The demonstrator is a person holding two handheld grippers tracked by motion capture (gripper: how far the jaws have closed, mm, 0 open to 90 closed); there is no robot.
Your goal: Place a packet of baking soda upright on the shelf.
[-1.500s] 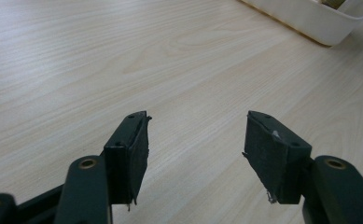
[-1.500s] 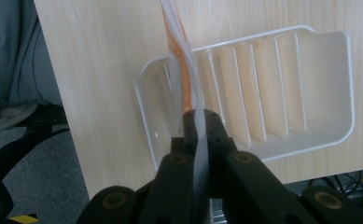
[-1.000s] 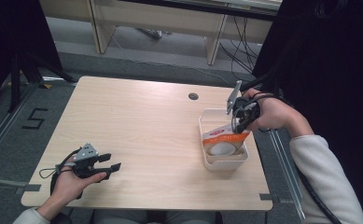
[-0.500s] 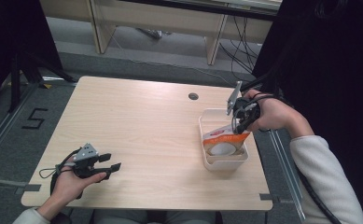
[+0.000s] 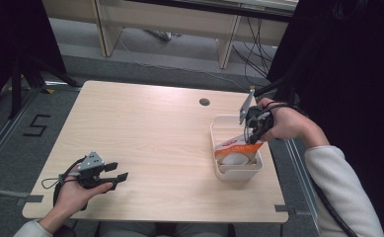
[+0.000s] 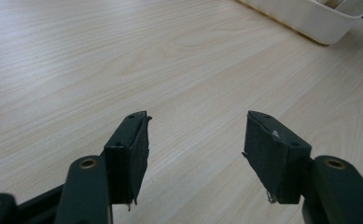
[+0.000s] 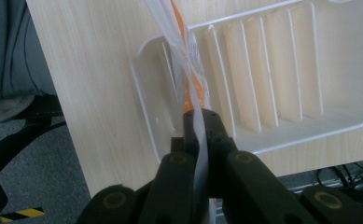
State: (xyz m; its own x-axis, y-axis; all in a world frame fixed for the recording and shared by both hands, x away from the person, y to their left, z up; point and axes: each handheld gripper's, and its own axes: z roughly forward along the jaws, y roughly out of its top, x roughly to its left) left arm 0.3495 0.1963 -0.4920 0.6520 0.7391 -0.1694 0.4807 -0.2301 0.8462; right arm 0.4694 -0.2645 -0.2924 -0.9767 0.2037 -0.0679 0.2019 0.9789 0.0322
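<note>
Nothing has moved: right tool still pinches the snack bag over the white bin. Left tool, far from the bin, stays wide and empty. Bag is not let go yet.

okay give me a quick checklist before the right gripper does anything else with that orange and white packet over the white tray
1. Right gripper clamped on the packet edge: ok, jaws pinch the clear seal.
2. Packet over the white tray: ok, its lower end sits inside.
3. Tray flat on the table: ok.
4. Left gripper out of the way: ok, open, resting near the table's front left.
5. Packet sealed and undamaged: cannot tell.
6. Tray floor below the packet free: cannot tell, packet covers it.
</note>
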